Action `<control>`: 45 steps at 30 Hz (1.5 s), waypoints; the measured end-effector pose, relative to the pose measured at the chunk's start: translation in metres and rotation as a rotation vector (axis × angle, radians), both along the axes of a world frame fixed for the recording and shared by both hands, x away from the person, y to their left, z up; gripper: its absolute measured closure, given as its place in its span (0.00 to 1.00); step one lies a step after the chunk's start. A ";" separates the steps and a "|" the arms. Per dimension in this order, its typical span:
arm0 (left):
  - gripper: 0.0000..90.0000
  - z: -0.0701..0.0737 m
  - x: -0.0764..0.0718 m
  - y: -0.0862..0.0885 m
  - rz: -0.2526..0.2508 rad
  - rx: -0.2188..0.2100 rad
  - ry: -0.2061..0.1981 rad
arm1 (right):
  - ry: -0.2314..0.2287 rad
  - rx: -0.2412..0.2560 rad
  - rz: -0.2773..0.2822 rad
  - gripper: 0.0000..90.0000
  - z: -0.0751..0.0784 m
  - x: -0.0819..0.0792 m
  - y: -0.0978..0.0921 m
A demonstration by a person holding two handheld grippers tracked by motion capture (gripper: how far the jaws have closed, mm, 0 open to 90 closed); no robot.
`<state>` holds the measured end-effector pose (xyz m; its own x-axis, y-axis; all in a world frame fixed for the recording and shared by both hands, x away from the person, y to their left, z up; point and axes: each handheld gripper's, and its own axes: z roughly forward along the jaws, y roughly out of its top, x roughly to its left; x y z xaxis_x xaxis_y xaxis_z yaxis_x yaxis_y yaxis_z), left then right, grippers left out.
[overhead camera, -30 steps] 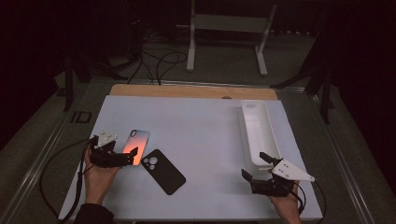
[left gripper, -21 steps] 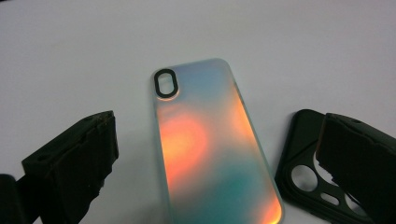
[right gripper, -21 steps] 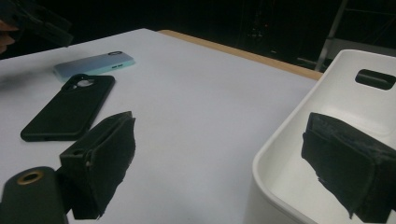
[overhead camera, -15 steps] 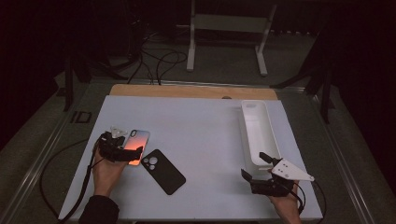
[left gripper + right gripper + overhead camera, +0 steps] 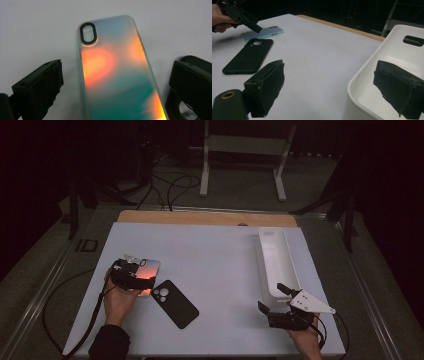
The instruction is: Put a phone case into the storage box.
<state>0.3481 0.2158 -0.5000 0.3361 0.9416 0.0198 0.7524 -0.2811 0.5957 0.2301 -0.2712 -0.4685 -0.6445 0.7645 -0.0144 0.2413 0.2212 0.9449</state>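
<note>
On the counter (image 5: 220, 255), two phone cases.
Left gripper (image 5: 115, 82) jaws spread astride the iridescent case (image 5: 117, 72); right gripper (image 5: 332, 87) jaws spread; no readable writing.

No readable text, no labels, no brands, no numbers, no signs

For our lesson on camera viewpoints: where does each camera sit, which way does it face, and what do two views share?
High view: above the table's near side, looking forward and down; both forearms, left gripper, right gripper.
Left gripper view: rides the left gripper, looking down between open jaws at the iridescent phone case.
Right gripper view: rides the right gripper, low, facing the white tray.
Shared: black phone case.
</note>
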 end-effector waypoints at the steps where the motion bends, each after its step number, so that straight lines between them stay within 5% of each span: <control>1: 0.00 0.000 0.000 0.000 0.000 0.000 0.000 | 0.000 0.000 0.000 0.11 0.000 0.000 0.000; 13: 0.04 -0.013 0.008 -0.004 0.020 0.044 0.122 | 0.003 0.000 0.000 0.11 -0.001 0.001 0.000; 19: 0.13 -0.011 0.009 -0.003 0.000 0.027 0.148 | 0.006 -0.003 -0.003 0.11 -0.001 0.001 0.000; 38: 0.17 -0.005 0.009 0.003 -0.007 0.058 0.240 | 0.005 -0.004 -0.005 0.11 0.000 0.001 -0.001; 45: 0.19 -0.004 0.007 0.005 -0.022 0.058 0.231 | 0.008 -0.001 -0.001 0.11 0.001 0.001 -0.001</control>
<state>0.3552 0.2205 -0.5042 0.3581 0.9337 -0.0058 0.8604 -0.3276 0.3903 0.2311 -0.2717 -0.4672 -0.6439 0.7651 -0.0101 0.2486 0.2217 0.9429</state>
